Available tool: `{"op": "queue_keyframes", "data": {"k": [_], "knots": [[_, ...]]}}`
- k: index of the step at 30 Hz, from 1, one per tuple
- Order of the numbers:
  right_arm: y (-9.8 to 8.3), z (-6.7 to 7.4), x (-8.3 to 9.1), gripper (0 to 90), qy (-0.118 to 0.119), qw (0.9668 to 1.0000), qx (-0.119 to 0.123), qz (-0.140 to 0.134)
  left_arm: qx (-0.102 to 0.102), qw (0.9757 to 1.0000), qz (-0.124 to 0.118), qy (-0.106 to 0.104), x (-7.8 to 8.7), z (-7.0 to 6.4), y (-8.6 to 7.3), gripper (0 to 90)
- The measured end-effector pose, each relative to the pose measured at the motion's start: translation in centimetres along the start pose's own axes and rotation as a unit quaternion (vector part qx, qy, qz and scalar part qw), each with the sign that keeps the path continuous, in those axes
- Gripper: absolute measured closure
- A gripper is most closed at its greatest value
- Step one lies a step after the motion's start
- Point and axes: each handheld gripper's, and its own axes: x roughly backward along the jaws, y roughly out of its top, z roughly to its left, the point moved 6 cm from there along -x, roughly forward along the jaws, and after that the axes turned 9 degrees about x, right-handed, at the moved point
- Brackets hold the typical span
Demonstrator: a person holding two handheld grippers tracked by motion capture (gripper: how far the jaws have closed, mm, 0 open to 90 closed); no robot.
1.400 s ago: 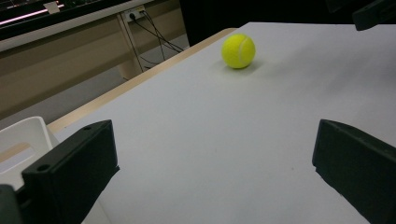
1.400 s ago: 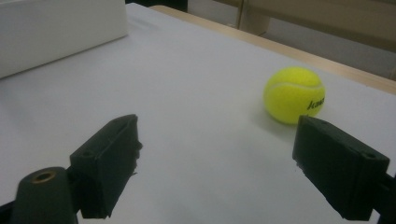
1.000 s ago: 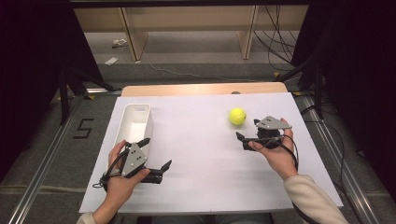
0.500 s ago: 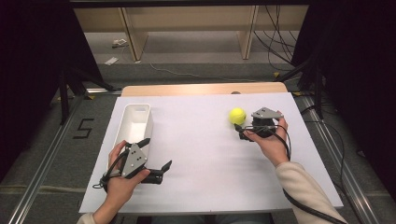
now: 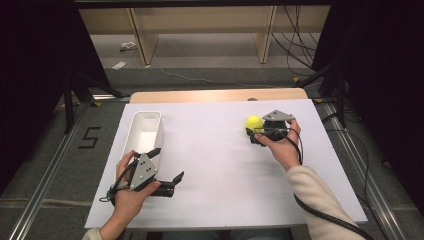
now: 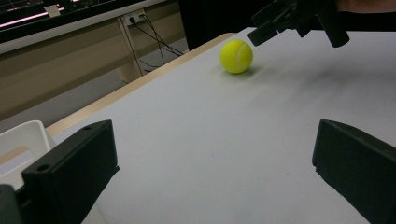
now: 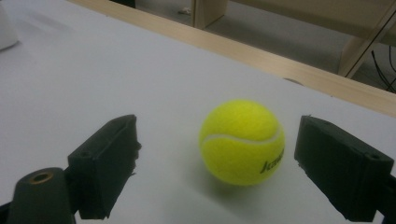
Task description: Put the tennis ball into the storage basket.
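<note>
At centre left of the high view, the white rectangular plastic bin (image 5: pixel 145 131) sits empty. Your yellow felt tennis ball (image 7: pixel 242 141) lies between your right gripper (image 7: pixel 215 163)'s open jaws, untouched. Your left gripper (image 5: pixel 167 170), lower left, gapes empty. White table sheet (image 5: pixel 210 150); dark room behind.

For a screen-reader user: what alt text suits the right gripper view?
A yellow tennis ball sits on a white table, between the open right claw, untouched by either black jaw. A wooden table edge runs behind.
</note>
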Motion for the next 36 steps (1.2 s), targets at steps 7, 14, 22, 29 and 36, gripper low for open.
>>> {"op": "queue_keyframes", "data": {"k": [7, 14, 22, 29, 36], "knots": [[-0.2, -0.5, -0.8, 13.6, -0.004, 0.9999, -0.003, 0.009, 0.001, 1.0000, -0.001, 0.000, 0.0, 0.0, 0.1, 0.0], [-0.5, -0.8, -2.1, 13.6, -0.010, 0.9997, -0.011, 0.020, 0.001, 1.0000, -0.003, 0.002, 0.1, 0.1, 0.1, 0.0], [-0.7, -1.1, -3.5, 12.1, -0.016, 0.9992, -0.013, 0.034, 0.001, 1.0000, -0.002, 0.001, 0.1, 0.1, 0.1, 0.0], [-0.8, -1.3, -4.7, 11.4, -0.021, 0.9985, -0.017, 0.048, 0.002, 1.0000, -0.003, 0.000, 0.1, 0.1, 0.1, 0.0], [-1.0, -1.8, -6.0, 10.5, -0.028, 0.9974, -0.024, 0.062, 0.002, 1.0000, -0.003, -0.002, 0.0, 0.0, 0.1, 0.0]]}}
